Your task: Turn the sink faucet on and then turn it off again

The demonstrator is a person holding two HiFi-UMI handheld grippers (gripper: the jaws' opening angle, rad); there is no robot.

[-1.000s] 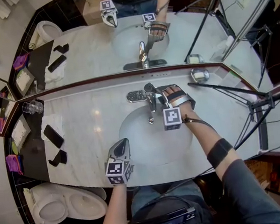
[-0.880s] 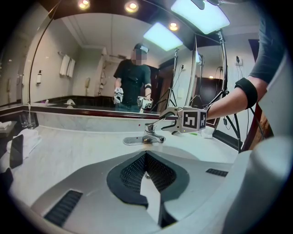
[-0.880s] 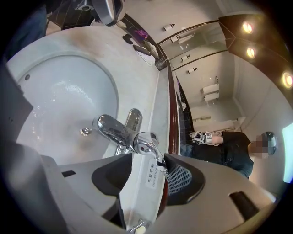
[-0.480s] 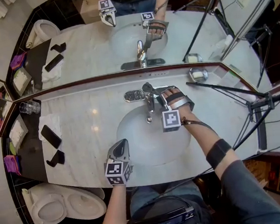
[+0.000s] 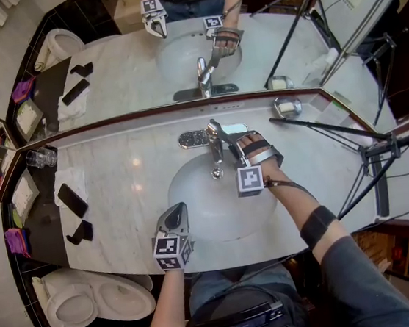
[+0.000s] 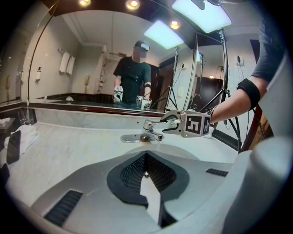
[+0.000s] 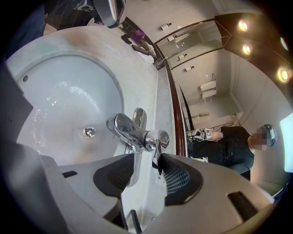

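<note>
The chrome faucet [image 5: 214, 152] stands behind the oval basin [image 5: 196, 212]. My right gripper [image 5: 224, 140] is at its lever [image 7: 157, 142], which lies between the jaws. The jaws have just been closing. The lever tip touches one pad [image 7: 176, 176], and a gap of counter still shows before the other pad [image 7: 116, 171]. I see no water stream, but the basin is wet around the drain [image 7: 89, 132]. My left gripper [image 5: 174, 218] rests shut and empty at the counter's front edge. In the left gripper view, its jaws [image 6: 146, 176] meet, with the faucet [image 6: 145, 133] and right gripper [image 6: 170, 124] ahead.
A mirror [image 5: 198, 49] runs along the back of the marble counter [image 5: 133, 182]. At the left stand a glass [image 5: 37, 159] and two phones [image 5: 72, 200]. A soap dish [image 5: 286, 107] and tripod legs [image 5: 326, 131] are at the right. A toilet [image 5: 95, 298] is below left.
The head view has drifted slightly. Both grippers keep their places, the right one at the faucet lever and the left one at the counter's front edge.
</note>
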